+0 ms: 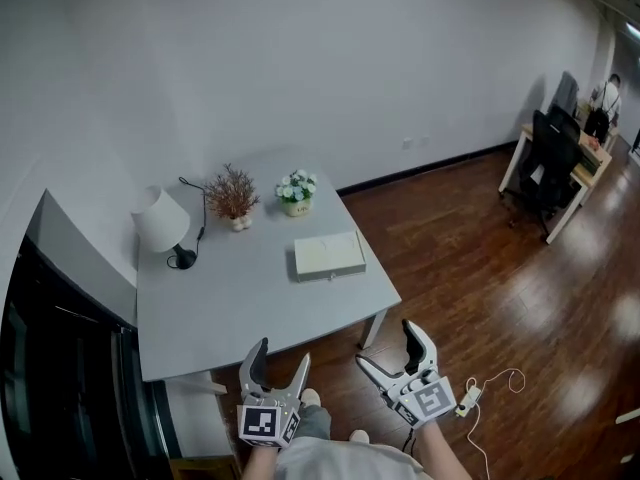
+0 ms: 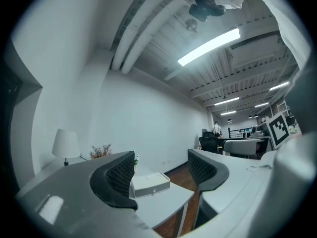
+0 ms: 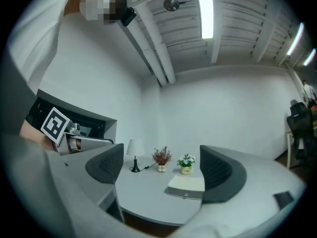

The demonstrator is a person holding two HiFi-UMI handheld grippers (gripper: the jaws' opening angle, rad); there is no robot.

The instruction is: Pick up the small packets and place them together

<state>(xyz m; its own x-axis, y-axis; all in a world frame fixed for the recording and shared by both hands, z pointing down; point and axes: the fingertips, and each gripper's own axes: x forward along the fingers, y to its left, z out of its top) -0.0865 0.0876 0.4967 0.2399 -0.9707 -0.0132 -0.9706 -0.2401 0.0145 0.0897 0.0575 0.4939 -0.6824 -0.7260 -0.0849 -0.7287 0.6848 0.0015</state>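
A flat white box [image 1: 329, 255] lies on the grey table [image 1: 220, 308], toward its right side; it also shows in the left gripper view [image 2: 150, 183] and the right gripper view [image 3: 186, 187]. No small packets are visible in any view. My left gripper [image 1: 279, 360] is held in front of the table's near edge, open and empty, with the box seen far off between its jaws. My right gripper [image 1: 389, 350] hangs beside it over the wooden floor, also open with nothing in it. Both point level toward the table.
At the table's back stand a white lamp [image 1: 163, 224], a dried plant [image 1: 232, 196] and a small flower pot [image 1: 296, 192]. A dark cabinet [image 1: 60, 368] borders the left. A desk with a seated person [image 1: 603, 103] is far right. A cable [image 1: 478, 393] lies on the floor.
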